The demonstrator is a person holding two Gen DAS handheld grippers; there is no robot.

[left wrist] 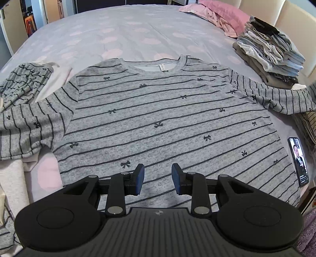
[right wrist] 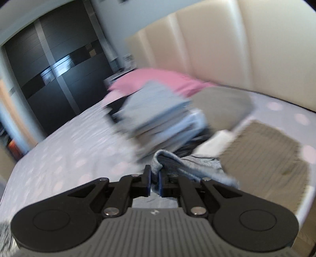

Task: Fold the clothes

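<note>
A grey long-sleeved shirt (left wrist: 158, 110) with dark stripes and small bows lies flat, front up, on the bed, collar away from me, both sleeves spread sideways. My left gripper (left wrist: 158, 178) is open and empty just above the shirt's lower hem. My right gripper (right wrist: 155, 179) is shut on a bunched fold of grey striped fabric (right wrist: 164, 160), the shirt's right sleeve end, held near the clothes stack. The right wrist view is blurred by motion.
A stack of folded clothes (left wrist: 270, 53) stands at the bed's right, also in the right wrist view (right wrist: 158, 112). A pink pillow (left wrist: 223, 13) lies at the head. A phone (left wrist: 299, 162) lies right of the shirt. Matching striped trousers (left wrist: 23, 83) lie at left. A beige striped garment (right wrist: 262, 158) lies at right.
</note>
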